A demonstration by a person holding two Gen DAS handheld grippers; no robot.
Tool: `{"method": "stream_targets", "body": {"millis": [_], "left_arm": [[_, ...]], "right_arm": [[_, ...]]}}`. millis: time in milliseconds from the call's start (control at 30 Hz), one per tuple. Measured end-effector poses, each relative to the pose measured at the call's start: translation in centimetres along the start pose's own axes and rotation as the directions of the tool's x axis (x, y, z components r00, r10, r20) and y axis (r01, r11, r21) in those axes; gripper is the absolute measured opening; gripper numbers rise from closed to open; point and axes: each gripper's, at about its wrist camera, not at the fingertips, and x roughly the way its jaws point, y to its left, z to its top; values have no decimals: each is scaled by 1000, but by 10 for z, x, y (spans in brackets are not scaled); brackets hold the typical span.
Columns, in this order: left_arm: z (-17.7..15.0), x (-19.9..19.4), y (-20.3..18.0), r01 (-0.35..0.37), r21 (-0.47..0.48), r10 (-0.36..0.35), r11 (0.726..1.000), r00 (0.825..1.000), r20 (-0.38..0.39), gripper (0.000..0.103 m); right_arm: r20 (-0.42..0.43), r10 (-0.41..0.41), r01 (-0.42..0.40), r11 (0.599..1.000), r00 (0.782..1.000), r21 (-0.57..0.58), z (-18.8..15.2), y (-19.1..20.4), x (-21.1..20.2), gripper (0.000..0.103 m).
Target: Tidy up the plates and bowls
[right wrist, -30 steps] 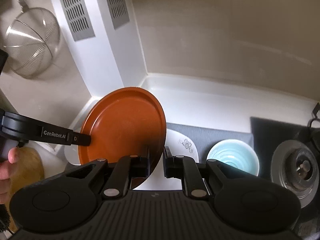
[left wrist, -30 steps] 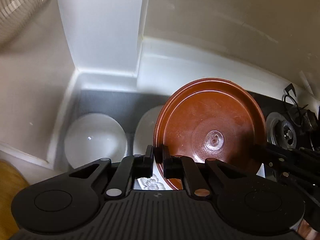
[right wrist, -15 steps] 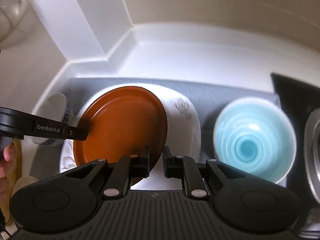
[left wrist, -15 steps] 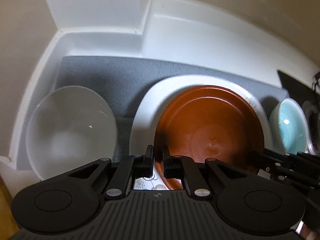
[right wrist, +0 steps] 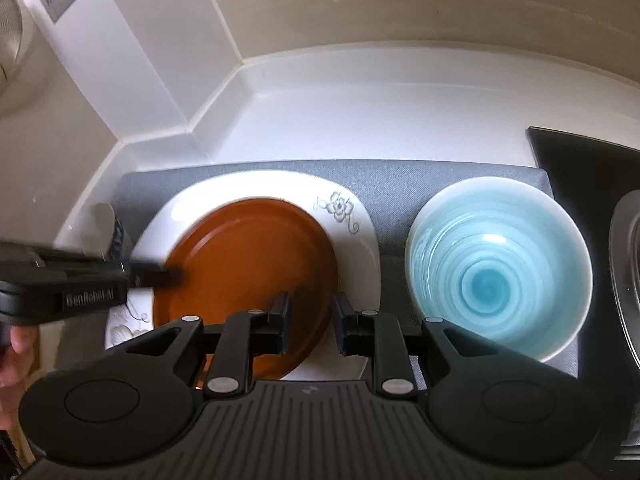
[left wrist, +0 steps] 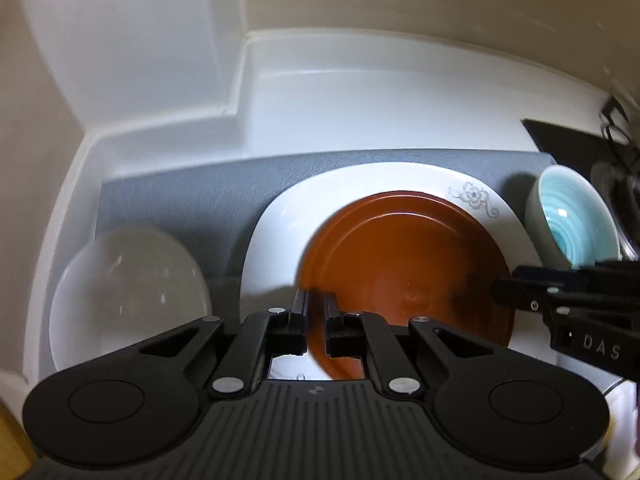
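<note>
A brown plate [left wrist: 404,276] [right wrist: 248,268] lies flat inside a white flowered plate [left wrist: 276,232] [right wrist: 352,216] on the grey mat. My left gripper [left wrist: 316,300] is shut on the brown plate's near rim; in the right wrist view the left gripper [right wrist: 168,276] reaches in from the left. My right gripper [right wrist: 310,304] has its jaws opening, the plate's right rim between them with daylight on both sides. In the left wrist view the right gripper [left wrist: 500,288] comes in from the right edge.
A light blue bowl [right wrist: 496,268] [left wrist: 576,220] stands right of the plates on the grey mat [right wrist: 400,184]. A white bowl [left wrist: 128,300] sits on the left. A stove burner [right wrist: 628,264] lies far right. White walls close the back, and a hand [right wrist: 12,344] shows at left.
Both grippers came down with the brown plate, which went from tilted in the air to flat on the white plate. The right gripper's jaws have spread apart.
</note>
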Motion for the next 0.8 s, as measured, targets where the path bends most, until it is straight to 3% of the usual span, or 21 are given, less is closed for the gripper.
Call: {"method": "stream_targets", "body": {"millis": [100,233,300,367,467,500,633,700,767,800], "left_arm": [[-1,-6,2,42,-20,-42,999,999,9,8],[-6,-26,11,41,-47,-38,998,998,50,9],[-8,-36,22,56,-88,-50,995,997,64,18],[-14,-54,46,56,-159,-41,986,995,95,40],[-30,-82,88,47,-279,3,959,984,177,60],[-36,-87,100,37,-307,25,951,980,196,62],[-53,-81,132,2,-378,73,926,981,183,60],[-58,-69,140,-10,-411,81,911,984,156,52],[-63,-59,144,-13,-427,79,904,987,138,34],[-65,-55,146,-11,-436,75,900,989,129,31]], "right_arm": [[3,-5,5,1000,1000,-9,2,1,-2,19],[19,-31,31,999,999,-5,3,2,-10,20],[30,-20,19,999,999,28,3,3,-16,21],[51,19,-21,999,999,45,4,10,-24,23],[85,70,-72,997,994,23,6,31,-34,41],[88,100,-101,995,991,10,7,40,-35,42],[84,163,-153,982,983,-110,13,87,-26,42],[84,171,-157,976,982,-149,16,107,-16,42],[65,200,-189,970,978,-153,19,123,-3,42],[57,204,-193,969,977,-152,20,130,3,42]]}}
